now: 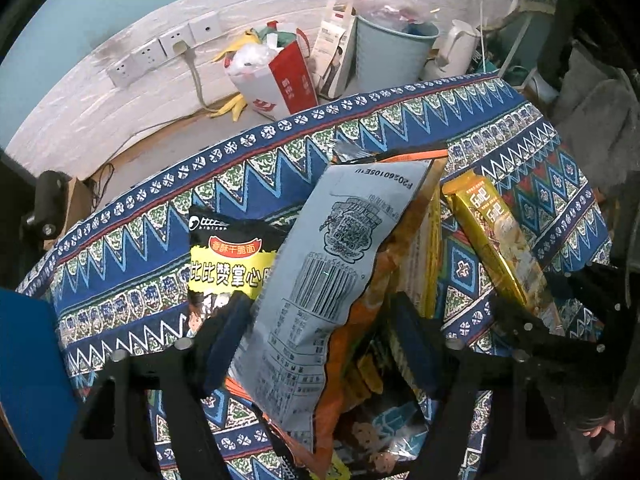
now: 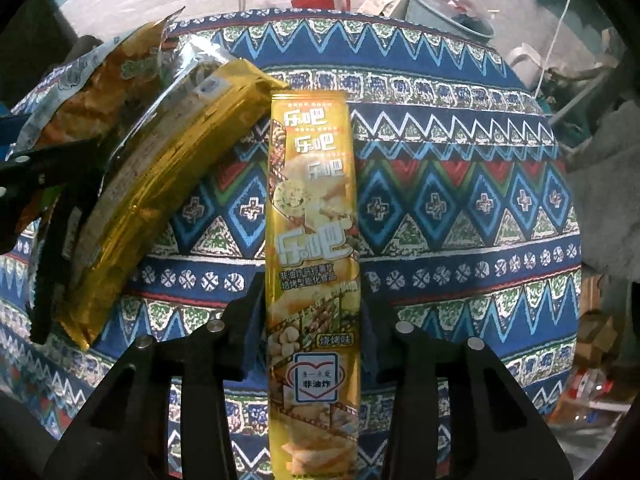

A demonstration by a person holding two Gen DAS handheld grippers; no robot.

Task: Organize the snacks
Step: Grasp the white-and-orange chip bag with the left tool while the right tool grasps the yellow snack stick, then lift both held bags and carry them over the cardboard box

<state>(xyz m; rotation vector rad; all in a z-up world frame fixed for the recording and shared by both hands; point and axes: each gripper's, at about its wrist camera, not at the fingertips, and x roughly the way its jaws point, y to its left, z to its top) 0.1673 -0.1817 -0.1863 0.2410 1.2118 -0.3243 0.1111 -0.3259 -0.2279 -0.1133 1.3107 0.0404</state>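
Mostly hidden: the lower ends of all packets run out of frame beneath the fingers, and small print on them is unreadable; the right gripper's own body is seen in the left view only as a dark shape at the far right.

Surface: a patterned cloth (image 2: 460, 208), blue with zigzag and diamond bands, covers the table under both grippers; beyond its far edge, a white brick wall (image 1: 100, 100) with sockets, a pale blue bin (image 1: 392, 52) and a red-and-white paper bag (image 1: 280, 80) on the floor.

Left gripper (image 1: 320, 344): the grey-and-orange snack bag (image 1: 320, 280) stands between its fingers, back side with barcode facing up; whether the pads press on it cannot be told; a black-and-yellow noodle packet (image 1: 228, 264) lies just left of the left finger.

Right gripper (image 2: 312, 320): jaws narrow, pads pressed on both edges of the long gold chip packet (image 2: 312, 208), which points straight ahead along the fingers; a second gold packet (image 2: 160, 184) leans tilted, left of the fingers.
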